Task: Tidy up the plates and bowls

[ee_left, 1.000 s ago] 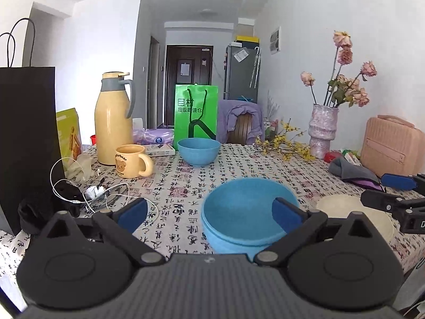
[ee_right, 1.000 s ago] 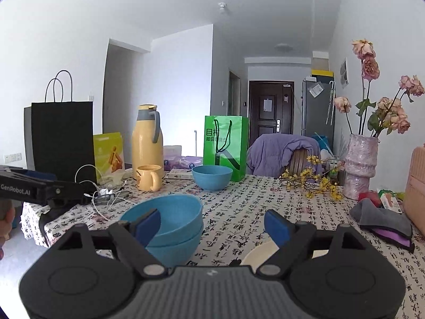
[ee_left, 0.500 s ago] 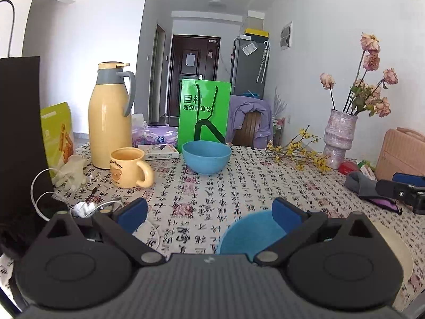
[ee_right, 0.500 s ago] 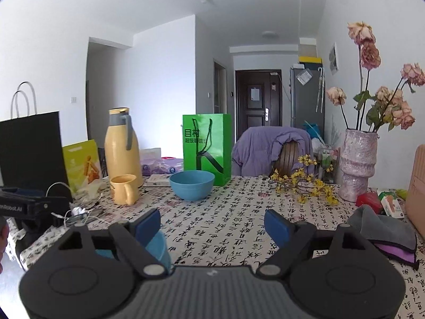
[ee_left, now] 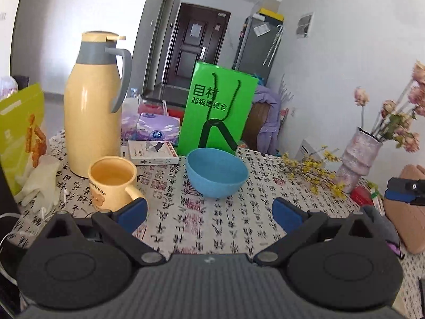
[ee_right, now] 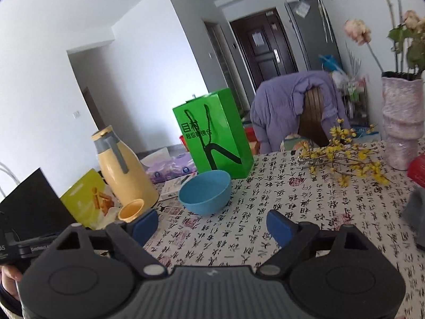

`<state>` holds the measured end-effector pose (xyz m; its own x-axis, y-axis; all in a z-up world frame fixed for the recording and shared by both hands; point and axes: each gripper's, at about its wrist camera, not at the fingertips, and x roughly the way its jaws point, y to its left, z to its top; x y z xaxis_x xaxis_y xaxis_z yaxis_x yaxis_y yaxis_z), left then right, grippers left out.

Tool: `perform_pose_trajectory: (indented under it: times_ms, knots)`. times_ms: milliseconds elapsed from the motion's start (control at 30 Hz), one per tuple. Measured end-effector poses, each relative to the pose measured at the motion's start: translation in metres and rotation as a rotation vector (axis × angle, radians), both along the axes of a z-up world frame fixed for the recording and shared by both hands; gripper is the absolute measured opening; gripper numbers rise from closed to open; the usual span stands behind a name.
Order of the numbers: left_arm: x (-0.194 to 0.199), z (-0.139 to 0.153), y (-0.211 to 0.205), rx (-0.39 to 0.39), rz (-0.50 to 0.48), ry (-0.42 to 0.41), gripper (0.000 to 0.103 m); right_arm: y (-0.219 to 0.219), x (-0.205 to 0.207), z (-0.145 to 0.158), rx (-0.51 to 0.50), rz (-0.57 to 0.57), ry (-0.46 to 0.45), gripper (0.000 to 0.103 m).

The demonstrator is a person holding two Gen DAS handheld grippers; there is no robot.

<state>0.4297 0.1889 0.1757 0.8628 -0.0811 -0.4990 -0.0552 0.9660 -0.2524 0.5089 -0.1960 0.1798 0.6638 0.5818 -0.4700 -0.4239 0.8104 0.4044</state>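
Left tongs [ee_left: 209, 211] gape wide, empty, above the counter [ee_left: 212, 228]. Right tongs [ee_right: 212, 226] wide too, just opened further, nothing between. Blue bowl [ee_left: 216, 176] sits ahead, beside mug [ee_left: 113, 183].

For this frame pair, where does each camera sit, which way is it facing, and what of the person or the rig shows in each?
Left wrist view: sits on the left gripper, looking along its open fingers across the table at the blue bowl; the right gripper's tip shows at the right edge.
Right wrist view: sits on the right gripper, tilted, facing the same bowl with open fingers; the left gripper and a hand show at lower left.
Shared: bowl, green bag, yellow thermos, mug, vase.
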Motion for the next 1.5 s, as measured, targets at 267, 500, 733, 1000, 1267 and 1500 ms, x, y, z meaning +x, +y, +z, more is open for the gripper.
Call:
perform_pose_trajectory:
  times_ms: [267,500,733,1000,1267,1500]
  knots:
    - [0.144,-0.024,0.031,-0.09,-0.011,0.181,0.101,0.054,0.143,-0.034,0.021,0.037,0.231,0.087]
    - [0.235,-0.069,0.027,-0.058,0.03,0.271,0.086,0.127,0.23,-0.092,-0.122,0.047,0.32,0.073]
    - [0.267,-0.106,0.03,-0.034,0.103,0.305,0.053,0.173,0.265,-0.15,-0.189,0.026,0.38,0.047]
    - [0.268,-0.11,0.024,-0.023,0.029,0.333,0.012,0.188,0.265,-0.153,-0.189,0.023,0.363,0.016]
    - [0.242,-0.076,-0.001,-0.038,-0.004,0.355,0.011,0.167,0.246,-0.124,-0.219,-0.013,0.334,0.007]
    - [0.196,-0.039,-0.045,-0.01,-0.039,0.336,0.011,0.125,0.203,-0.082,-0.221,-0.034,0.295,0.007]
